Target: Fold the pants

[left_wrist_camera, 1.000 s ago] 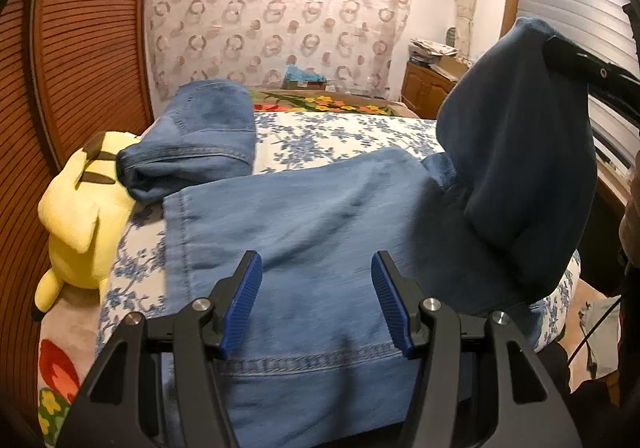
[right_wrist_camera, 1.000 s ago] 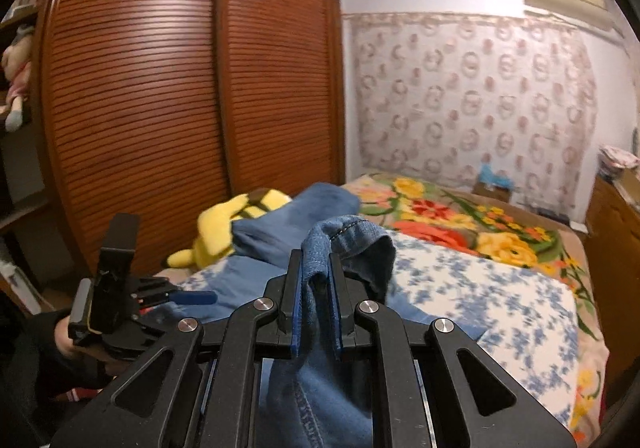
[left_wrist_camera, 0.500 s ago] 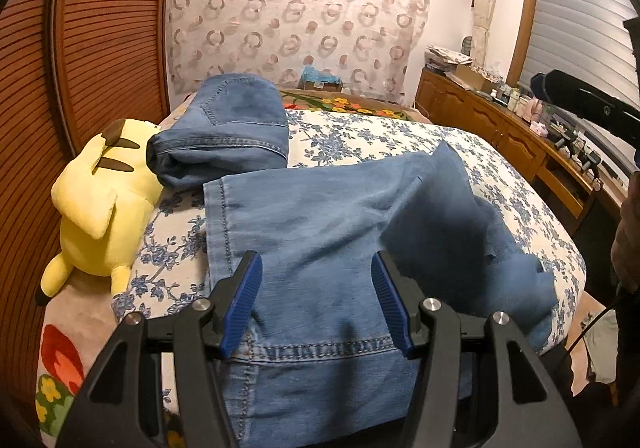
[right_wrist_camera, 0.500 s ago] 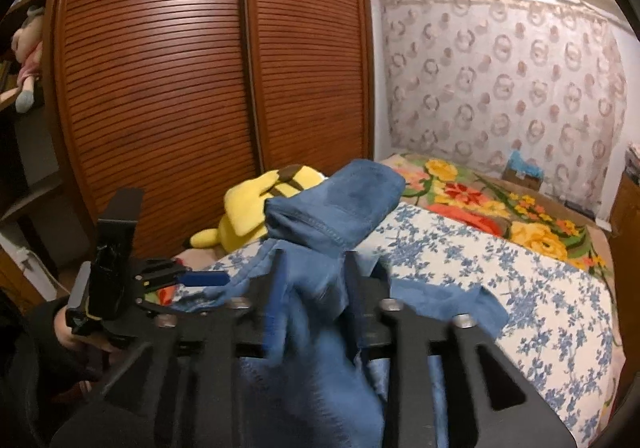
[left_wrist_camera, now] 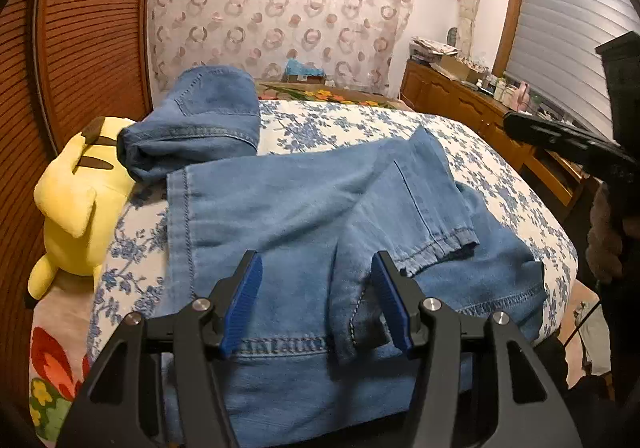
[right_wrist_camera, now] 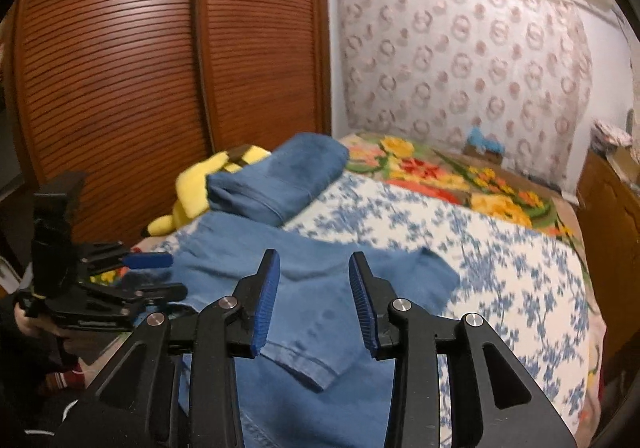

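The right gripper hangs over the jeans, its ribbed blue pads apart and gripping nothing; the jaws have just been opening, and the cloth lies beneath them, not pinched. The left gripper stands parted too, empty, above the stitched seam at the near edge. The jeans are soft, light-blue denim spread on the bed, which has a blue-flowered sheet. Their long axis runs crosswise in the left view. One leg is folded back over the rest, its hem pointing toward the near right. Beyond lie a second folded denim bundle and, touching it, a yellow plush toy.
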